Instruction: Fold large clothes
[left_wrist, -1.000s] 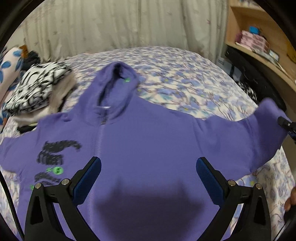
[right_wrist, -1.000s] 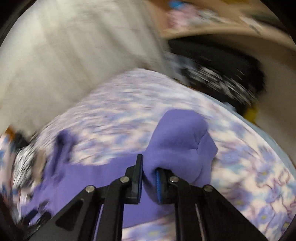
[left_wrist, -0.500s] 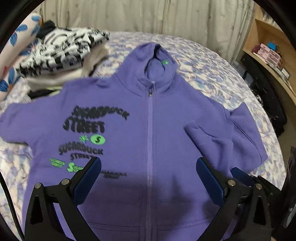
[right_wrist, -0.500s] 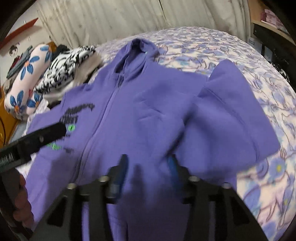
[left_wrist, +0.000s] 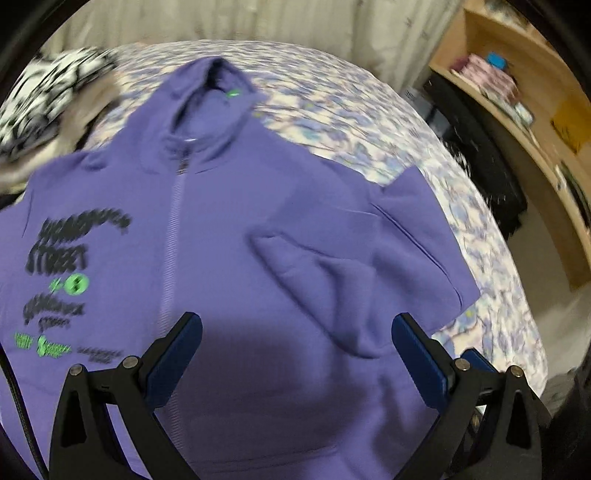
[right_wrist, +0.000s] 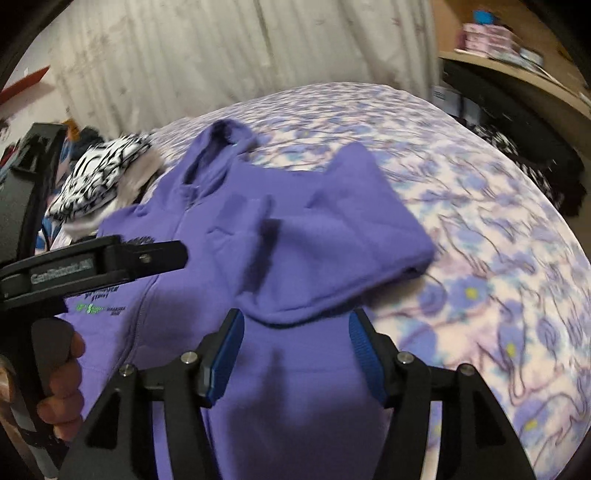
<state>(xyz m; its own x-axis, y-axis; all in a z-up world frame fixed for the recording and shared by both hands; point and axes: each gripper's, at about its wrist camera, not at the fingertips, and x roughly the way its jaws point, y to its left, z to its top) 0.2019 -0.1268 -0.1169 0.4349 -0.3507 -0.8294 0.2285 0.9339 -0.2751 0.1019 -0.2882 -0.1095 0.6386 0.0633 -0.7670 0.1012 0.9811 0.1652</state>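
Left wrist view: left claw (left_wrist: 295, 354) spread wide, grasping nothing, hovering over the lower front of the purple hoodie (left_wrist: 229, 258). Hoodie flat on the flowered bed (left_wrist: 369, 107), front up, zip (left_wrist: 173, 236) running straight away from the claw toward the hood (left_wrist: 210, 96), so long axis in line with the fingers. Folded-in sleeve (left_wrist: 332, 280) lying ahead and to the right of the claw, cuff end pointing back toward the right finger. Other sleeve off to the left, beyond the printed lettering (left_wrist: 70, 254), running out of frame unfolded. Black-and-white clothes (left_wrist: 44, 99) heaped far ahead on the left, clear of the hoodie.

Right wrist view: right claw (right_wrist: 295, 350) released, blue pads apart with nothing pinched, just above the hoodie's body (right_wrist: 295, 406). Folded sleeve (right_wrist: 332, 240) directly ahead of the fingers, its near edge just beyond the tips, resting across the chest. Left claw's black body (right_wrist: 92, 266) and the hand (right_wrist: 62, 380) holding it well to the left, above the printed side.

Judged from this: one sleeve done, the far-left sleeve next. That sleeve lies on the left claw's side, sideways to the zip, so left hand clearly nearer; a grasp at the cuff and a sweep toward the zip looks the likely need.
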